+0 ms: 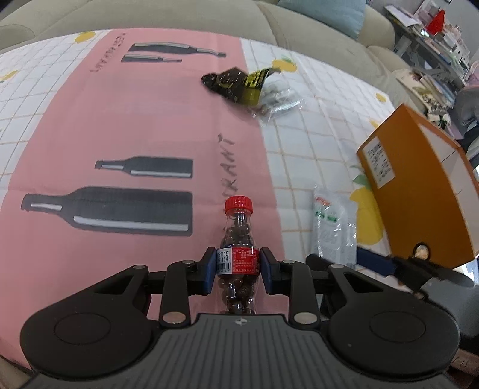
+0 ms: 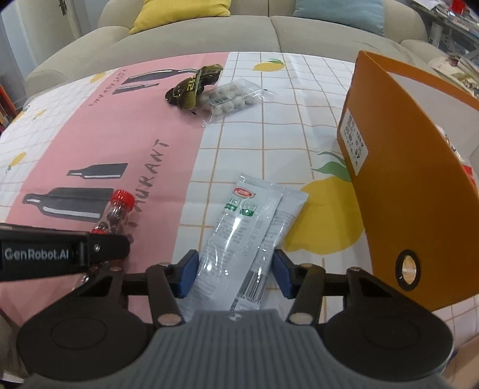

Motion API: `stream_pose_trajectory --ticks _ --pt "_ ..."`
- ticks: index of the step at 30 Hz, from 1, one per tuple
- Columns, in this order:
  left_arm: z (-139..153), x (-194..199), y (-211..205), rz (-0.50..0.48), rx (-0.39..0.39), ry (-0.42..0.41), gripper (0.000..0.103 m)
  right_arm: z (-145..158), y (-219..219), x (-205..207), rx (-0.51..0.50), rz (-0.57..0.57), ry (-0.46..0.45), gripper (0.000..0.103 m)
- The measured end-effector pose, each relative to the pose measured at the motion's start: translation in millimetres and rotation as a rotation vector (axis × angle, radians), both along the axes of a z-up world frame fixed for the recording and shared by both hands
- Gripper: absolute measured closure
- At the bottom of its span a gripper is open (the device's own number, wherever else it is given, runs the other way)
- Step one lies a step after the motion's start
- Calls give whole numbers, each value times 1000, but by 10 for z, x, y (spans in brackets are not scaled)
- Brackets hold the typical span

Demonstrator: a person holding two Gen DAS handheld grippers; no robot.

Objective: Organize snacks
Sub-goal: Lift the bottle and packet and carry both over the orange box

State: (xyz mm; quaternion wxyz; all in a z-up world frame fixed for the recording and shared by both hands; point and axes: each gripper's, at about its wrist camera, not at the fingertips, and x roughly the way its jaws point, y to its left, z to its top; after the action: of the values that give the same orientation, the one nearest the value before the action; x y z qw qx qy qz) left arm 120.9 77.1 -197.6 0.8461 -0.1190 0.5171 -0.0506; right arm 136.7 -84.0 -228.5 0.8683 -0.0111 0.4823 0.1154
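1. The left gripper (image 1: 238,270) pinches a little bottle (image 1: 238,257) with a red cap. Its blue pads press on both sides of the label. The bottle is full of small dark candies and points away over the pink part of the tablecloth (image 1: 119,125).
2. The right gripper (image 2: 235,273) is spread wide. A white snack packet (image 2: 239,236) lies flat between its pads. I cannot tell if the pads touch it.
3. Just to the right of the packet stands an orange box (image 2: 413,191), open at the top.
4. Farther off, a dark green snack bag (image 2: 191,86) lies on the cloth. A clear pack of pale round balls (image 2: 233,100) sits right beside it, touching.
5. Behind the table is a beige sofa (image 2: 191,33) with a yellow cushion (image 2: 182,12) and a blue cushion (image 2: 338,12).
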Motion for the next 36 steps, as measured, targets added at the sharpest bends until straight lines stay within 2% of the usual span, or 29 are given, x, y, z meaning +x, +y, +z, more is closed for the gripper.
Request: stream_pose_trajectory --ticks 10,14,17,18,22,30,36 --pt "450 -18 23 44 -74 -79 69 350 -50 -112 60 45 -64 52" --pt "702 -38 -28 51 -75 -123 69 597 -125 -149 94 62 -103 52" --pt "864 -49 -67 59 -109 -140 69 813 -228 -186 121 92 -136 52" --pt "920 -56 -94 57 -118 -148 69 968 -302 -228 132 118 -164 52" --pt "1133 -68 -240 42 -139 -176 69 1178 -422 -298 124 157 -204 53" --pt "1505 25 -812 -72 -119 -222 69 1598 -995 -395 84 220 -269 53" --pt "1619 195 -1440 -224 -113 -214 69 1811 -1592 -291 44 193 -276 53"
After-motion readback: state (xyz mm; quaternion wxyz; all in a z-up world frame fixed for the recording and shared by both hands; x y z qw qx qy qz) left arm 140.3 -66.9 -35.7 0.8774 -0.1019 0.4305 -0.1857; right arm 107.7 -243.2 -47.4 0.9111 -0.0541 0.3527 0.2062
